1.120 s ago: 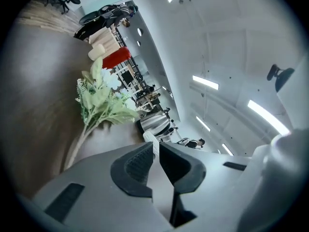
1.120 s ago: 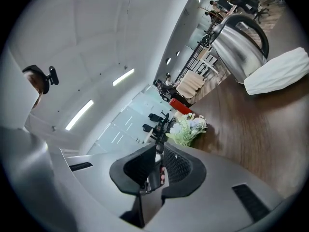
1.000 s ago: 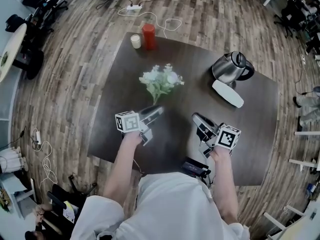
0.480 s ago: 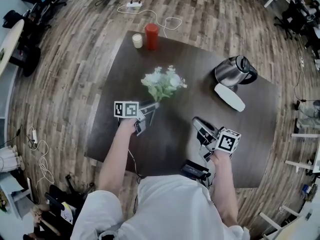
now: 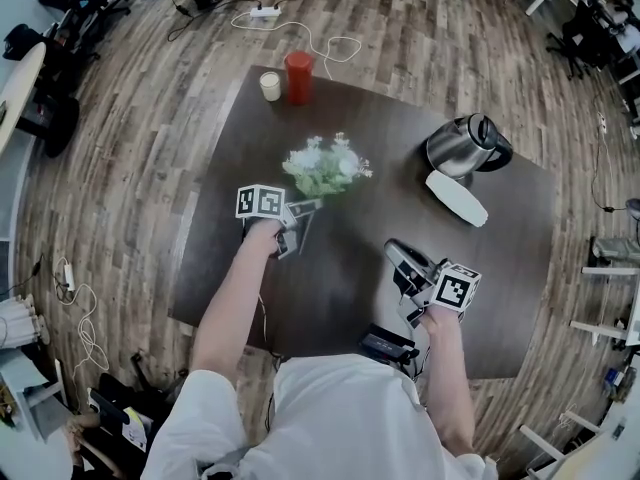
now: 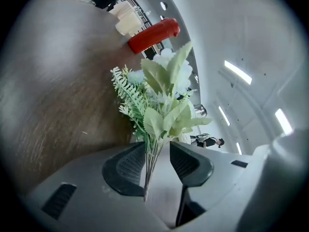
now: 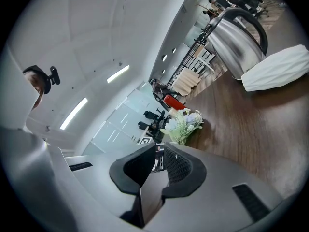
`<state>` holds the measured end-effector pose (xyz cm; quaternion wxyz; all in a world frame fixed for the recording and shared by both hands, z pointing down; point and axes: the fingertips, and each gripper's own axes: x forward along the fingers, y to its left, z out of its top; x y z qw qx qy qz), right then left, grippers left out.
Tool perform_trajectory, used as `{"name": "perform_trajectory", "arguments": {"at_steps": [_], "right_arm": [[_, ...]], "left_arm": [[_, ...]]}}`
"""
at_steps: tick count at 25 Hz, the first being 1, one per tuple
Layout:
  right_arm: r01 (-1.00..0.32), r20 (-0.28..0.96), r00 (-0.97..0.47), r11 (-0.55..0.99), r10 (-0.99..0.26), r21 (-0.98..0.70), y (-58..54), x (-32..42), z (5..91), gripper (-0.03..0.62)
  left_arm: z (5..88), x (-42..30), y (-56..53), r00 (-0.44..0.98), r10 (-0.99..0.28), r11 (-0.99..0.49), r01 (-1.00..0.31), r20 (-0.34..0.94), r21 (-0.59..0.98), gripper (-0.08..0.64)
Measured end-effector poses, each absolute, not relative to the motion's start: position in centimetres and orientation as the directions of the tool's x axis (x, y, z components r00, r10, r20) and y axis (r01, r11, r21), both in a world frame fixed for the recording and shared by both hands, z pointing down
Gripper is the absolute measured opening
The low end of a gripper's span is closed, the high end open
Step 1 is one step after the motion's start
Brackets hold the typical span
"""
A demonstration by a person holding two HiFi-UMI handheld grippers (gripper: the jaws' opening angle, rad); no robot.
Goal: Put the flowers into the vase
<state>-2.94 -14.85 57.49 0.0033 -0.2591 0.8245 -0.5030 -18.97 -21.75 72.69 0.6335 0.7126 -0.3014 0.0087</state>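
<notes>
Grey jaws of the left gripper (image 6: 157,148) are closing around the thin stems (image 6: 150,166) of the flowers (image 6: 161,100), which lie on the dark table (image 5: 330,278) a little left of its middle. The pads do not press them yet, and the right gripper (image 7: 159,151) rests clenched and empty at the near right. I judge this the picking step, so next the grip must finish and the bunch be lifted; which thing is the vase I cannot tell, perhaps the red cylinder (image 5: 297,75) at the far edge, whose mouth is not visible.
</notes>
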Motion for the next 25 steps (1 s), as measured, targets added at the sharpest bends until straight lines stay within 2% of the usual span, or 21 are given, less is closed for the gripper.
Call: {"name": "perform_trajectory", "arguments": {"at_steps": [5, 11, 25], "right_arm": [[-0.421, 0.25, -0.863, 0.352, -0.439, -0.836, -14.8, -2.5, 57.8, 0.025], [-0.427, 0.242, -0.851, 0.343, -0.467, -0.837, -14.8, -0.9, 57.9, 0.025], [-0.446, 0.219, -0.809, 0.327, -0.546, -0.833, -14.9, 4.6, 57.7, 0.025]], "left_arm": [[73.2, -18.7, -22.2, 0.809, -0.416, -0.019, -0.465, 0.416, 0.885, 0.093], [72.9, -18.4, -21.9, 0.797, -0.441, -0.058, -0.483, 0.412, 0.873, 0.064], [65.5, -13.0, -21.1, 0.811, -0.556, -0.159, -0.317, 0.181, 0.935, 0.048]]}}
